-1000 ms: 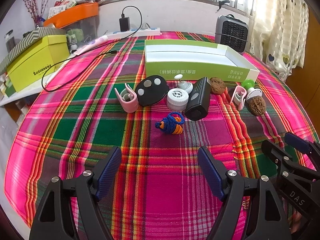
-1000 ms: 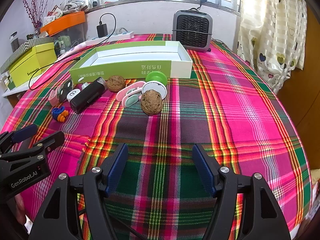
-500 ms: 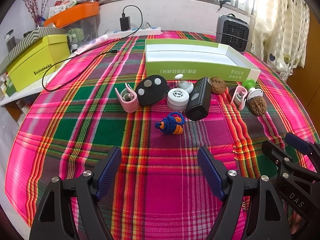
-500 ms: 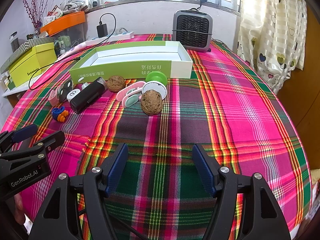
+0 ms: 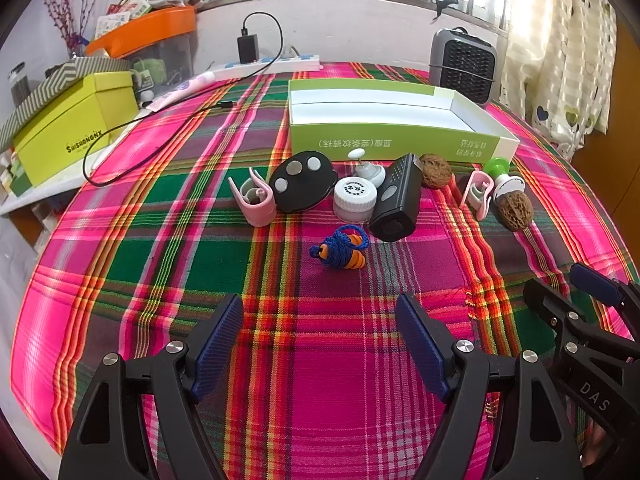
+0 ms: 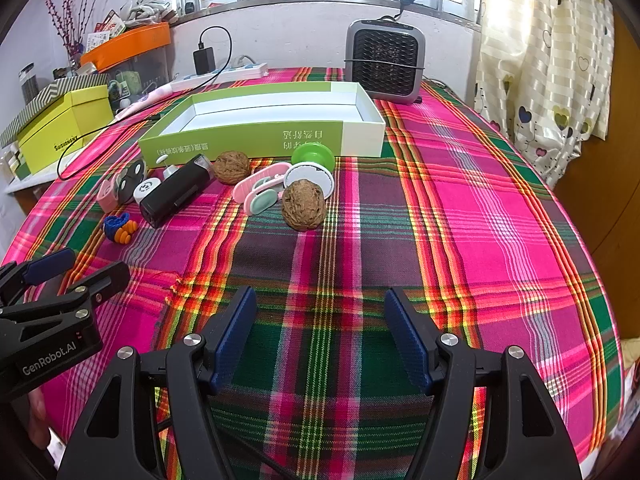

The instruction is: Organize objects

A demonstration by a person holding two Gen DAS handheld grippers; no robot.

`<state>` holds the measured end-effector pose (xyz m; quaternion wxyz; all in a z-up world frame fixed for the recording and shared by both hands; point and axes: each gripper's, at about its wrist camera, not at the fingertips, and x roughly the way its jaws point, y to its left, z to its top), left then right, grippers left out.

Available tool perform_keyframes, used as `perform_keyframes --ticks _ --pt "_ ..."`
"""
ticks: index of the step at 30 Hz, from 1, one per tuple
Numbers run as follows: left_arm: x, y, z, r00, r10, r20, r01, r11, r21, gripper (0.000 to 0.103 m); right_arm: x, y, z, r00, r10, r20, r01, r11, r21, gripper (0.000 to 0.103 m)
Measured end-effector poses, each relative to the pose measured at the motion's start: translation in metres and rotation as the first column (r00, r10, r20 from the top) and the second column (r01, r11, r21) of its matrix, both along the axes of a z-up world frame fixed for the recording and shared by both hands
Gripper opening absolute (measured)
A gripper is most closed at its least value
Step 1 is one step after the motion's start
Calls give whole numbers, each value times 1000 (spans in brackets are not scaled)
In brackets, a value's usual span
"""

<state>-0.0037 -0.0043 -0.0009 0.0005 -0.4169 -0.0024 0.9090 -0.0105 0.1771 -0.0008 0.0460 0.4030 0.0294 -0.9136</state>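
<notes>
While both lie spread, empty | left gripper (image 5: 320, 344), right gripper (image 6: 320, 336) | heater (image 6: 384, 66) behind green box (image 6: 244, 140)

Near cloth: bare plaid tablecloth (image 5: 168, 264) lies open between both grippers and the row of small things
Row of obstacles: pink clip (image 5: 253, 200), black oval fob (image 5: 302, 186), white jar (image 5: 355, 199), black device (image 5: 396, 200) and walnut (image 5: 516, 211) sit close together, some touching
Lone item: blue-and-orange corded toy (image 5: 340, 251) sits apart, in front of the row
Behind row: green tray (image 6: 264, 126) stands just past it, top open
Right side: wide bare cloth right of the walnut
Far edge: heater (image 6: 385, 62) and a cable (image 5: 132, 148) at left
</notes>
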Motion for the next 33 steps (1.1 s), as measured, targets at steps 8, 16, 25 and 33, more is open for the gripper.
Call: perform_keyframes --ticks 8,16,25,33 --pt "0 0 0 1000 0 1 0 1000 0 78 -1 0 0 1000 0 1 0 1000 0 67" --pt "-2 -1 1 1000 -24 9 24 1000 7 78 -2 2 -1 1000 27 13 -27 1000 -7 67" --pt "-12 -10 4 998 -61 12 60 997 54 77 -22 2 -1 994 104 39 -104 995 -6 67" --pt "-23 -6 3 997 -72 7 71 997 15 77 -41 -2 -1 988 140 60 -140 990 -3 67"
